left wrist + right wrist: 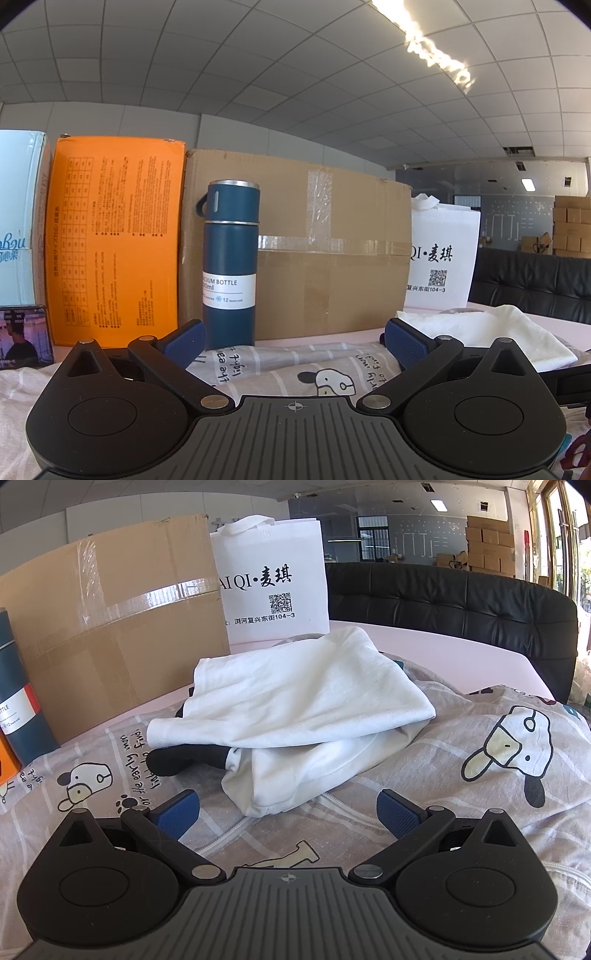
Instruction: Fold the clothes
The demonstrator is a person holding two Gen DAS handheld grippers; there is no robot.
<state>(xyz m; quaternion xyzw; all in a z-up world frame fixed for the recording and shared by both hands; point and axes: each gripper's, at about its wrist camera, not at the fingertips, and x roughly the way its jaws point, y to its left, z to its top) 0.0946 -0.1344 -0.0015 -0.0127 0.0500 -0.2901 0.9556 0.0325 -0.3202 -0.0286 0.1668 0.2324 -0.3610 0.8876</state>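
A white garment (pixel 295 705) lies bunched on the printed sheet (pixel 461 794) just ahead of the right claw (pixel 288 814), which gapes wide and empty; the left claw (pixel 293 341) likewise.

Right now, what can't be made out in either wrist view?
- Dark item, right wrist view: mostly buried under the white garment, can't identify it.
- Vacuum bottle, right wrist view: cut off by the left edge.
- Small picture box, left wrist view: cropped by the edge, print blurred.
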